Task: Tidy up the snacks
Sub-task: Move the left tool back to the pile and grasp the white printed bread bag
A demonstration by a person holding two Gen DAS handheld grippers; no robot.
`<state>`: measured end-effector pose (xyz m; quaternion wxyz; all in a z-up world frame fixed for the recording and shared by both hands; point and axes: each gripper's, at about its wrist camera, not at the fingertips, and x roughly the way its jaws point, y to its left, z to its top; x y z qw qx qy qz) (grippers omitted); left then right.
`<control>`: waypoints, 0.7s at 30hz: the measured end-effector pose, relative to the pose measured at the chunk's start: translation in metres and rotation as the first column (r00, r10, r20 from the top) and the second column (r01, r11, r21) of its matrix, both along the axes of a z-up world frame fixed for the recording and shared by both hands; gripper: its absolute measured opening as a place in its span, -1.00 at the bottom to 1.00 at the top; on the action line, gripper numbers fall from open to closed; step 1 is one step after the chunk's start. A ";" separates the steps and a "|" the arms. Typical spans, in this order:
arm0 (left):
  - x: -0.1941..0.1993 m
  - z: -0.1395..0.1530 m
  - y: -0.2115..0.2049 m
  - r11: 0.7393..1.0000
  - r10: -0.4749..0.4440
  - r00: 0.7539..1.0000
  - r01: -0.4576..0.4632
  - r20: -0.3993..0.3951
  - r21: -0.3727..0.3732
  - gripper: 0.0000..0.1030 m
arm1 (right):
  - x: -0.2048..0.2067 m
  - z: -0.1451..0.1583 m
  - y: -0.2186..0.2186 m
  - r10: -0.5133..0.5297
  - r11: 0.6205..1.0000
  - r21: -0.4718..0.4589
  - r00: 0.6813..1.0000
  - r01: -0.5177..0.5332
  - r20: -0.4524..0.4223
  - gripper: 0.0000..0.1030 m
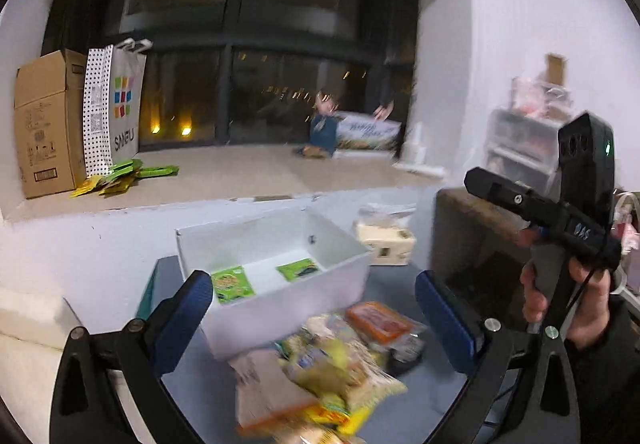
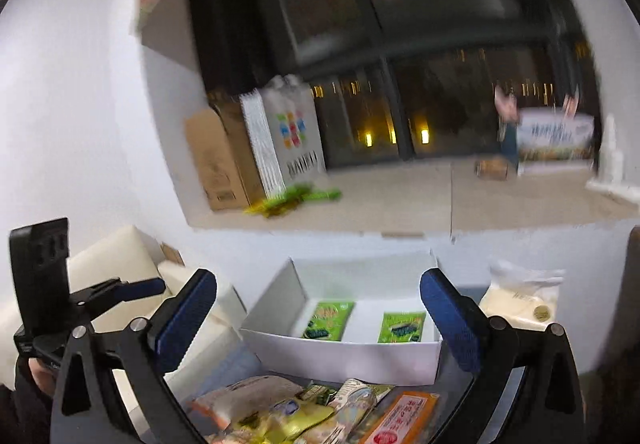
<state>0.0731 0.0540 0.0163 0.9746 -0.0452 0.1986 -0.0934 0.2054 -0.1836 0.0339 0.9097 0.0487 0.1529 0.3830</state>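
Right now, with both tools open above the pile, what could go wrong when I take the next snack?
The snack pile is loose and overlapping, so one tool may lift two packets or drag a neighbour off the table. The white box looks light and sits right against the pile; a bump could shove it. Both tools hover close together over the same pile, so they might collide.

- Indoor light is falling evenly on the white walls, leaving the dark window (image 1: 248, 43) looking black behind them.
- A ceiling lamp is reflecting as a pale smear in the upper glass, with small yellow lights glowing lower down.
- Motion blur is smearing the snack pile (image 1: 332, 372), more heavily in the right wrist view.
- Fisheye curvature is bending the edges, with the corners going black.
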 end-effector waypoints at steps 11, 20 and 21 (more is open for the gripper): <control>-0.071 -0.041 -0.011 1.000 0.030 0.997 -0.031 -0.078 -0.004 1.00 | -0.124 -0.046 -0.042 -0.140 0.984 -0.101 0.989 0.144 0.044 1.00; -0.066 -0.074 -0.007 0.996 0.090 0.978 -0.089 -0.188 0.013 1.00 | -0.140 -0.077 -0.070 -0.164 0.975 -0.154 0.986 0.158 -0.029 1.00; -0.064 -0.078 -0.007 0.995 0.096 0.975 -0.095 -0.198 0.016 1.00 | -0.141 -0.078 -0.071 -0.166 0.976 -0.150 0.986 0.160 -0.027 1.00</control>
